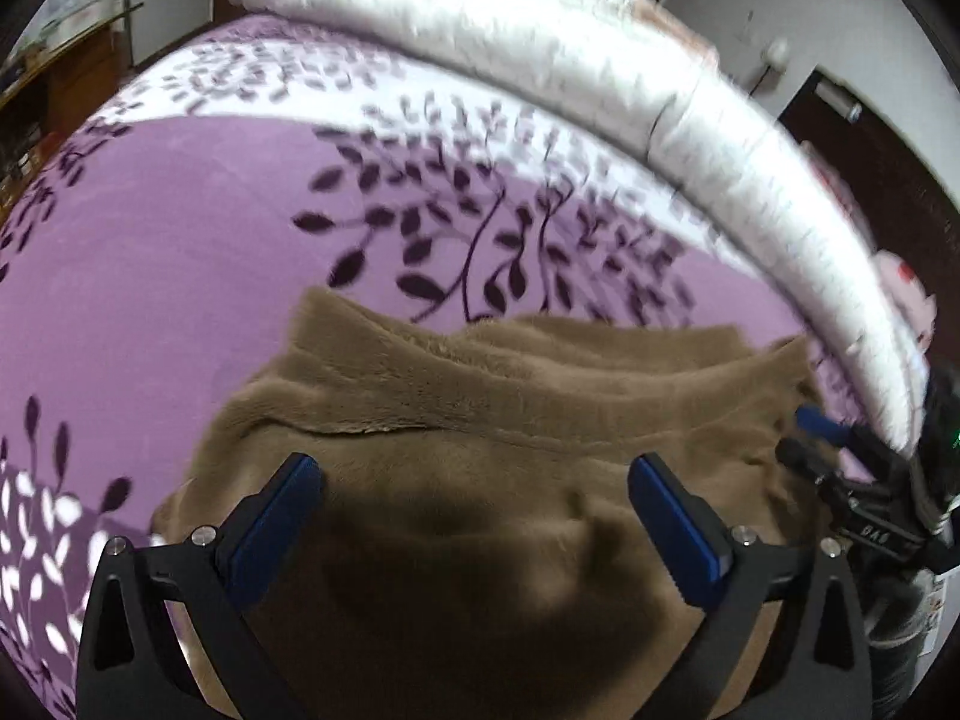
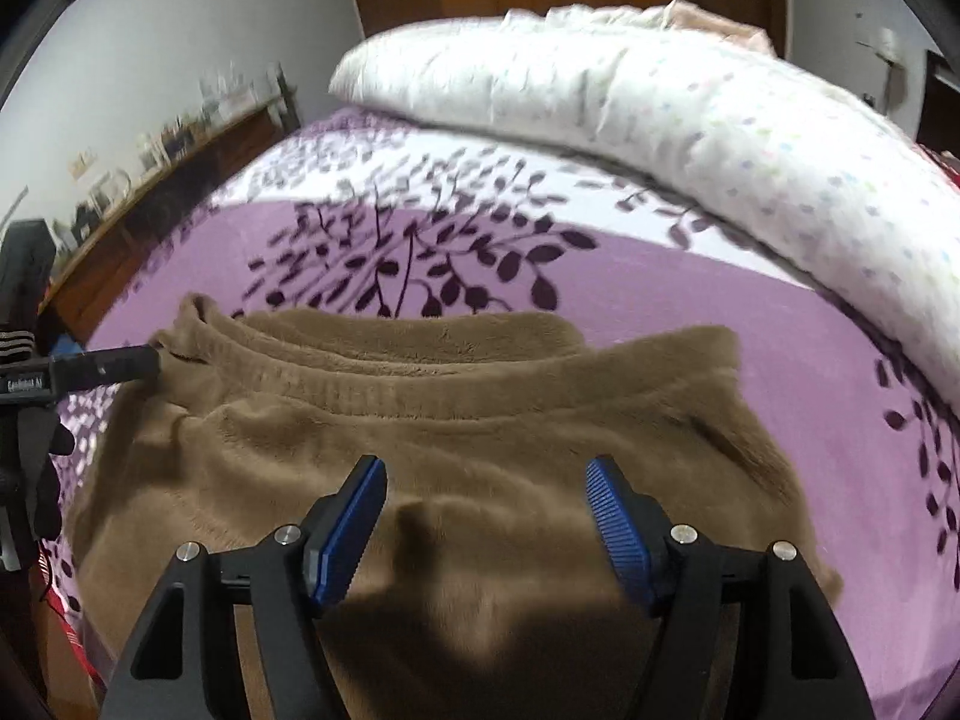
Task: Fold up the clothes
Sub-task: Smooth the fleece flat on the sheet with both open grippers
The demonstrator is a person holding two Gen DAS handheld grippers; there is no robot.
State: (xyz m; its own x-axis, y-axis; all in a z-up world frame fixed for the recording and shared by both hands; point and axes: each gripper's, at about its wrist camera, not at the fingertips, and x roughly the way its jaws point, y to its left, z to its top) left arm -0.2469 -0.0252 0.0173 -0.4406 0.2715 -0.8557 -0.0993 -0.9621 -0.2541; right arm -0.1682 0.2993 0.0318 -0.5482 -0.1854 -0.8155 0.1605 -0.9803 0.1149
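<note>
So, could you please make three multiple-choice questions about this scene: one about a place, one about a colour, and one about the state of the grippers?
1. Where does the brown garment lie?
A. on the purple bedspread
B. on a wooden floor
C. inside a basket

2. What colour are the pads on the gripper fingers?
A. red
B. blue
C. yellow

3. How do the left gripper and the right gripper stand?
A. both shut on the garment
B. one open, one shut
C. both open, holding nothing

Answers:
1. A, since purple leaf-patterned bedding shows around the garment, with a white quilt at the far side.
2. B, since both wrist views show blue ribbed pads.
3. C, since in each view the jaws stand wide apart above the fabric, with nothing between them.
</note>
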